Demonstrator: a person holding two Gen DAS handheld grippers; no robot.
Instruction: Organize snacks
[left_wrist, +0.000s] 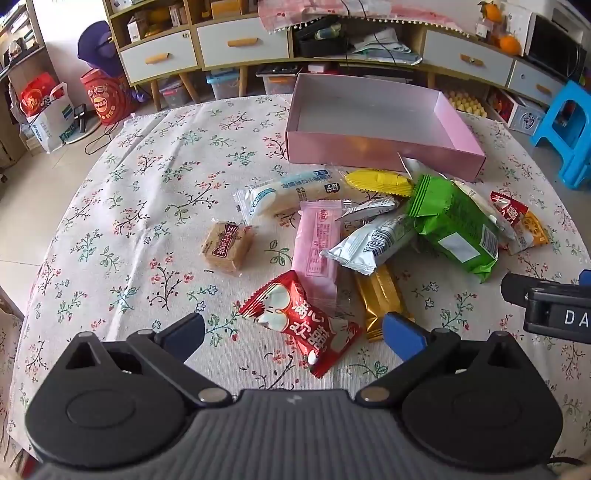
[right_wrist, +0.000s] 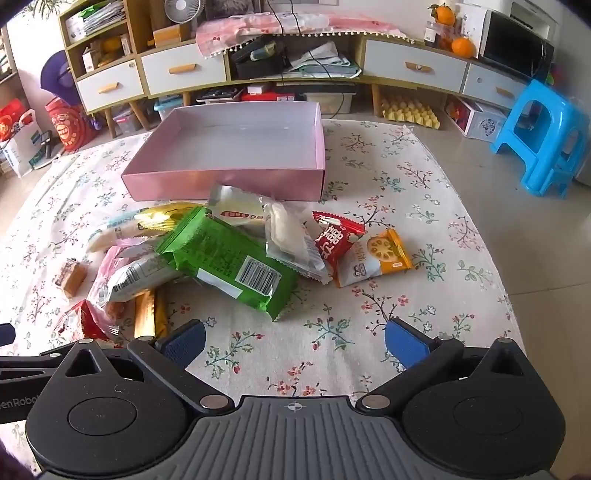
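An empty pink box (left_wrist: 373, 146) (right_wrist: 229, 181) stands at the far side of the floral tablecloth. In front of it lies a heap of snack packets: a green pack (left_wrist: 454, 225) (right_wrist: 229, 262), a red packet (left_wrist: 299, 325), a pink bar (left_wrist: 317, 240), a gold bar (left_wrist: 380, 299), a silver pack (left_wrist: 369, 243), a brown cake (left_wrist: 227, 245), and an orange-white packet (right_wrist: 373, 258). My left gripper (left_wrist: 293, 332) is open, its jaws either side of the red packet without touching it. My right gripper (right_wrist: 293, 341) is open and empty, just short of the green pack.
The right gripper's body shows at the right edge of the left wrist view (left_wrist: 546, 306). Beyond the table stand a drawer cabinet (right_wrist: 258, 62), a blue stool (right_wrist: 543, 136) on the right, and bags (left_wrist: 48, 110) on the floor at left.
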